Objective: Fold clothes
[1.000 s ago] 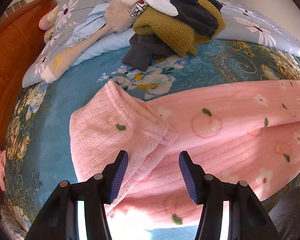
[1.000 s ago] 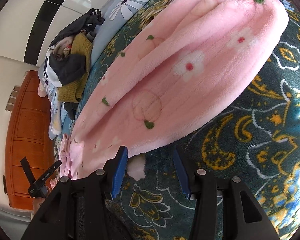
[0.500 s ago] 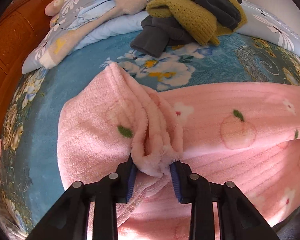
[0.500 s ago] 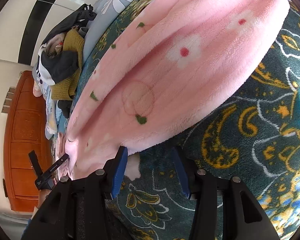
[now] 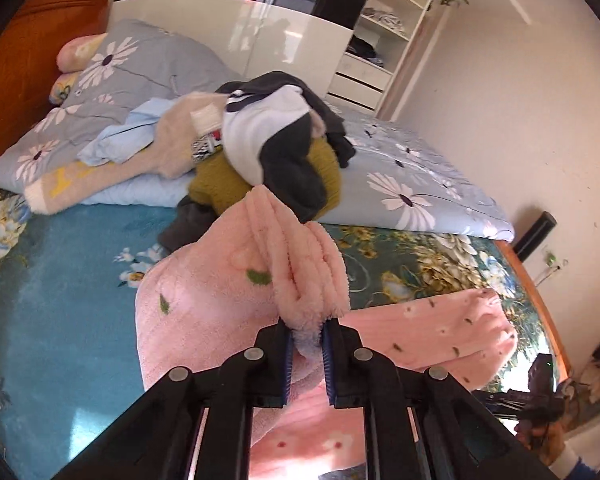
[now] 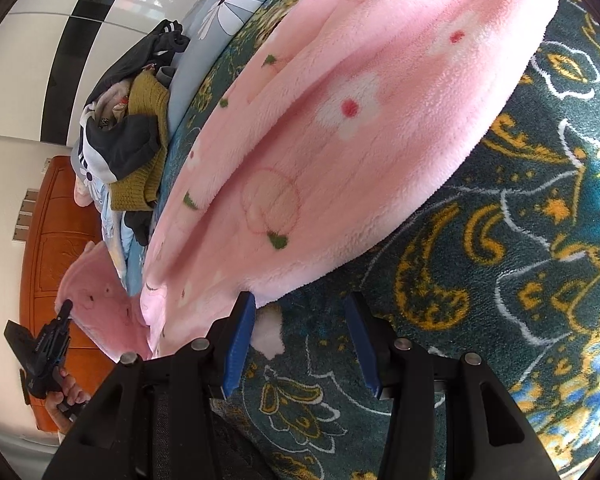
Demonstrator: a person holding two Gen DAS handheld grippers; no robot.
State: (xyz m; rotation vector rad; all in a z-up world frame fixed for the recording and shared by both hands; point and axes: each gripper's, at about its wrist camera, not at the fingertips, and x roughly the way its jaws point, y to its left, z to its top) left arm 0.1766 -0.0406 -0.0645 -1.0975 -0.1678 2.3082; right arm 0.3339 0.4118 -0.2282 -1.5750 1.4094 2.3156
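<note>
Several fleece [image 5: 204,320] layers are pinched in left tongs [image 5: 307,344], lifted at centre frame for folding; right tongs [image 6: 300,320] gape wide, lower centre, over bed [image 6: 500,280].

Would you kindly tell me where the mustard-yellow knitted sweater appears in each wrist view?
Left wrist view: the mustard-yellow sweater sits centre, in the clothes pile behind the lifted pink garment.
Right wrist view: the sweater is upper left, beyond the pink garment.
Shared landmark: the orange wooden headboard, left in both.
</note>
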